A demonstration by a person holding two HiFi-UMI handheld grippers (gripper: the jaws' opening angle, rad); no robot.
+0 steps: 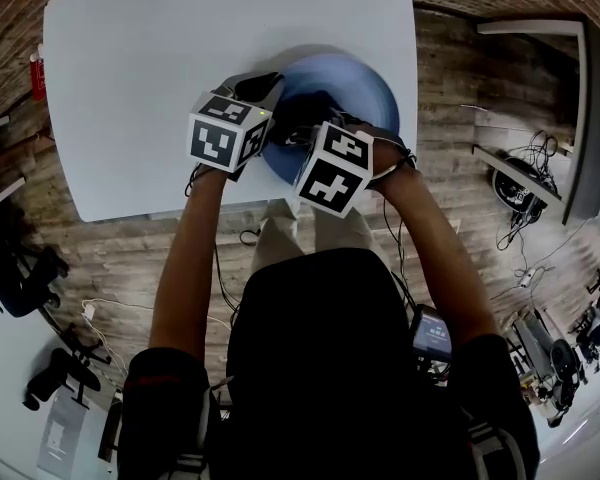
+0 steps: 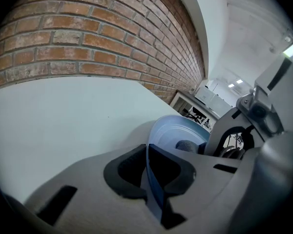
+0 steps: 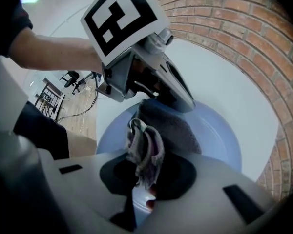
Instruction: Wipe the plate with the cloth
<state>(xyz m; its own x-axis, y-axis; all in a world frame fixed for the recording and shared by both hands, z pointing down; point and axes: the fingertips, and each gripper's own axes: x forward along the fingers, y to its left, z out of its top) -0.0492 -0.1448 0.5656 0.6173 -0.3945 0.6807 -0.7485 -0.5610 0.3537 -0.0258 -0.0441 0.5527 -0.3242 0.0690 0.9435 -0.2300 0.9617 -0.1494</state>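
The left gripper has its jaws pinched on the thin rim of the blue plate, which runs edge-on between the dark pads. The right gripper is clamped on a bunched fold of the cloth. The rest of the cloth spreads as a dark grey pad on the plate's floor just beyond the jaws.

The plate sits near the lower right edge of the white table, right of centre in the head view. Past the table's far edge, a brick wall fills the top of the left gripper view. A wooden floor surrounds the table in the head view, with cables coiled at the right edge and black equipment at the lower left.

In the head view the two marker cubes cover both sets of jaws, the cloth and the near part of the plate. The person's arms and dark top fill the lower half.

In the left gripper view the right gripper's body blocks the plate's right side. In the right gripper view the left gripper hides the far rim at the upper centre.

A small red object at the table's left edge is too small to identify. So is a reddish spot below the right jaws.
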